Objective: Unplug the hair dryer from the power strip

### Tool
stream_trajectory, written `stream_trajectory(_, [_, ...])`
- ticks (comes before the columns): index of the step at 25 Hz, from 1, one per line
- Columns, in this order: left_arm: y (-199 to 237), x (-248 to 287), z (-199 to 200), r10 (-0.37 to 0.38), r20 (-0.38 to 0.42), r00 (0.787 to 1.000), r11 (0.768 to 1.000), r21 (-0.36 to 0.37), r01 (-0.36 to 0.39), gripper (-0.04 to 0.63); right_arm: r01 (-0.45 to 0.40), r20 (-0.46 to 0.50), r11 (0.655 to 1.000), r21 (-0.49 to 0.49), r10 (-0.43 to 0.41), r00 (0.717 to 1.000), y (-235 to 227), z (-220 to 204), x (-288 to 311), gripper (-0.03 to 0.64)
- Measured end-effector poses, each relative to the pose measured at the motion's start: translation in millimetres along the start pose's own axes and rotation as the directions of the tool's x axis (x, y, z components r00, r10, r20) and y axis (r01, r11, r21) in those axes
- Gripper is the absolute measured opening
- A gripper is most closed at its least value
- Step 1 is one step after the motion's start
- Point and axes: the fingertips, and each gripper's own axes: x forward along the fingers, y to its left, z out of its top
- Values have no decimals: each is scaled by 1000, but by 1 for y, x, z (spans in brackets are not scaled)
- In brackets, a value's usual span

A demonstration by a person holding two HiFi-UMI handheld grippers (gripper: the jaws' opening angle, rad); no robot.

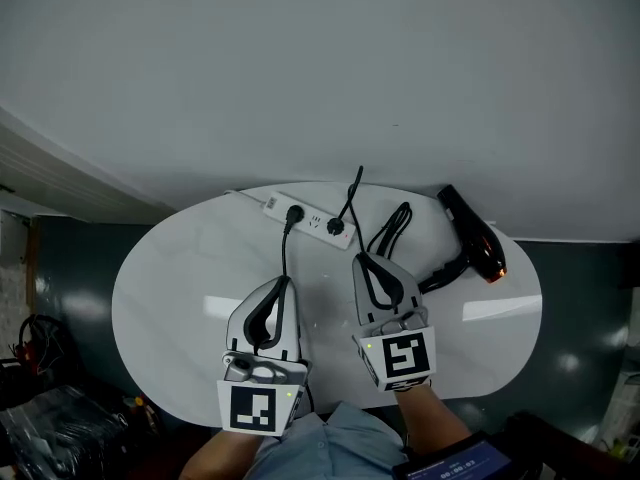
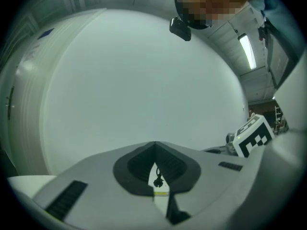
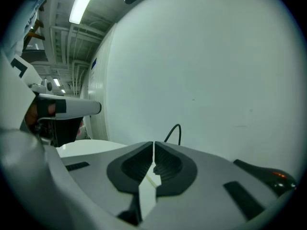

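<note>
A white power strip (image 1: 300,216) lies at the far side of the white oval table (image 1: 170,288), with two black plugs in it. The left plug's (image 1: 293,214) cable runs toward me; the right plug's (image 1: 337,228) cable (image 1: 353,188) loops away. The black hair dryer (image 1: 472,244) with an orange end lies at the far right, its coiled cord (image 1: 392,230) beside it. My left gripper (image 1: 286,282) is shut and holds nothing, short of the strip. My right gripper (image 1: 360,259) is shut and holds nothing, just before the right plug. The hair dryer (image 3: 276,176) shows at the lower right of the right gripper view.
A pale wall (image 1: 330,68) rises right behind the table. Dark floor and dark clutter (image 1: 40,408) lie to the left of the table. The right gripper's marker cube (image 2: 253,135) shows in the left gripper view.
</note>
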Motion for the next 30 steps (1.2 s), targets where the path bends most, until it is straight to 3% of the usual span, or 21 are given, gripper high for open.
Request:
stream_trajectory(6, [19,22,-41,11,-91,996,996,-89,-19,-2,-12,-69,999,41,15,997,-9,-37,40,16])
stream_trajectory(12, [37,37,-66,-1,-120,993,995,-95,-11,-2,-53,-146,998,37,57,988,-1,-67,72,114])
stream_trajectory(15, [42,39,-81,6,-170,985,988,-149,-31,-2,-35,-160,999,32,40,986,-1,-74,79,137])
stream_trajectory(18, [44,42,-87,4,-187,982,985,-167,-36,-2,-5,-88,999,38,8,996,-6,-64,90,141])
stream_trajectory(21, [47,45,-89,8,-190,982,985,-167,-40,-2,-3,-145,1000,23,6,989,-8,-73,93,141])
stream_trajectory(25, [51,47,-92,18,-200,980,984,-168,-52,-2,9,-102,1000,25,-6,995,-8,-62,104,140])
stream_trajectory(30, [54,46,-94,27,-205,978,983,-175,-63,-2,18,-130,1000,13,-16,991,-9,-64,111,113])
